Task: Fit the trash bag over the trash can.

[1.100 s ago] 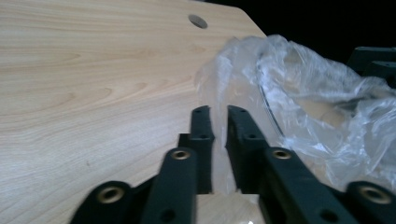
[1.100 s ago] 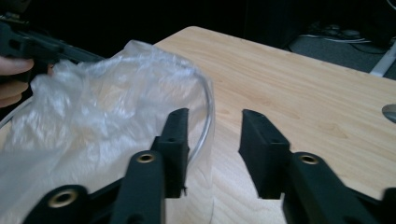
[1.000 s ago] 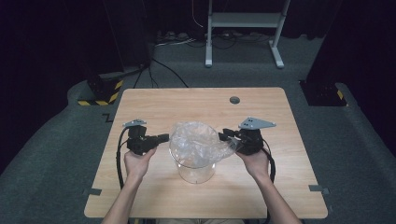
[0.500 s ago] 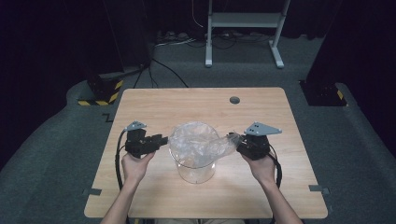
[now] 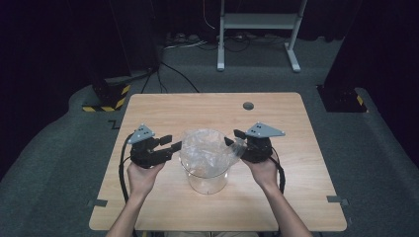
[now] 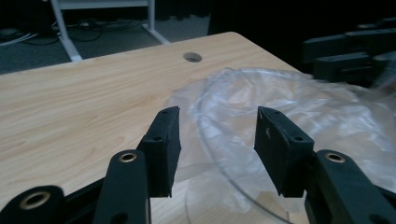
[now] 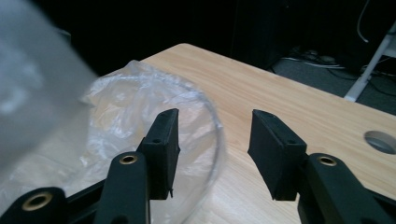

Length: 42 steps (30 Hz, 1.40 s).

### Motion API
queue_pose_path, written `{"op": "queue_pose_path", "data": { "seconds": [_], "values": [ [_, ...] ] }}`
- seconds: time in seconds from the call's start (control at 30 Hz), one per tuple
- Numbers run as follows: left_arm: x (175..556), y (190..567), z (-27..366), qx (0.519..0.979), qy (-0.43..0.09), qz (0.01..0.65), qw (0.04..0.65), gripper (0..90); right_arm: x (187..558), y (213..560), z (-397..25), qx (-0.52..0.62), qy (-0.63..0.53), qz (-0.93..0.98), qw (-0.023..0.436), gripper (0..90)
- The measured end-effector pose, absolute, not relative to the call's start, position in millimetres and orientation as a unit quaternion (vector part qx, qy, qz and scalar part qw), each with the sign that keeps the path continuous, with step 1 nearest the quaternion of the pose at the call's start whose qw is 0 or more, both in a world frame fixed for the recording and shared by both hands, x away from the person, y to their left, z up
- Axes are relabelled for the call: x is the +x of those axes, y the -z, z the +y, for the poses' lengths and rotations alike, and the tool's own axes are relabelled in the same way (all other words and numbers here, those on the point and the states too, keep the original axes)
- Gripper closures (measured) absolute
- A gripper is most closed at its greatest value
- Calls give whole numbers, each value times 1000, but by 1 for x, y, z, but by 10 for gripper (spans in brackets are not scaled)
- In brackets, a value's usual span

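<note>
Clear plastic bag liner (image 5: 206, 150) drapes a glass beaker (image 5: 207, 178); your left gripper (image 5: 168, 143) and right gripper (image 5: 233, 138) gape, holding nothing. A snagged film may tip the beaker.

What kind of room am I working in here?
Probably a lab or recording studio, not a home: a bare wooden table on grey carpet, dark surroundings, cables on the floor, a white metal stand, and a hazard-striped base.

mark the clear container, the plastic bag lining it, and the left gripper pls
clear container (image 5: 207, 181), high view, on its lower wall below the bag.
plastic bag (image 5: 205, 150), high view, on the crumpled film at the container's mouth.
left gripper (image 5: 174, 145), high view, midway between its fingertips, beside the bag's left edge.
</note>
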<state>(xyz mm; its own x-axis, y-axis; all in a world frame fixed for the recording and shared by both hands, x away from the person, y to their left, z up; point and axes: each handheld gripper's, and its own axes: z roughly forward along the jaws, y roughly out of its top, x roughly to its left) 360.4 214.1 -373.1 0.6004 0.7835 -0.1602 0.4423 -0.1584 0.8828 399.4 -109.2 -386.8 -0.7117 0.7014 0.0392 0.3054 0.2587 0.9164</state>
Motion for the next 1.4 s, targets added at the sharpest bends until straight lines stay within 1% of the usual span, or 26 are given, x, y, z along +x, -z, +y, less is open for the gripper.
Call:
{"op": "queue_pose_path", "data": {
  "seconds": [0.13, 0.33, 0.43, 0.63, 0.7, 0.8, 0.97, 1.1, 1.4],
  "values": [
    [363, 374, 197, 773, -169, 385, 475, 506, 399, 395, -98, 322, -508, 777, 187, 502],
    [370, 379, 185, 789, -147, 374, 464, 535, 399, 404, -89, 318, -487, 790, 193, 480],
    [371, 379, 183, 801, -149, 365, 450, 602, 399, 409, -88, 322, -482, 792, 190, 479],
    [367, 378, 179, 825, -157, 342, 421, 833, 400, 416, -90, 332, -490, 787, 174, 479],
    [366, 378, 179, 830, -159, 334, 417, 897, 400, 416, -90, 335, -492, 786, 169, 472],
    [361, 378, 180, 834, -163, 327, 414, 900, 402, 419, -92, 344, -494, 784, 154, 458],
    [347, 376, 191, 826, -166, 312, 439, 900, 402, 419, -92, 345, -489, 786, 153, 466],
    [339, 377, 202, 821, -163, 312, 450, 900, 405, 420, -93, 353, -490, 786, 134, 445],
    [328, 389, 225, 805, -150, 329, 470, 900, 404, 420, -93, 357, -486, 785, 141, 448]
  ]
}}
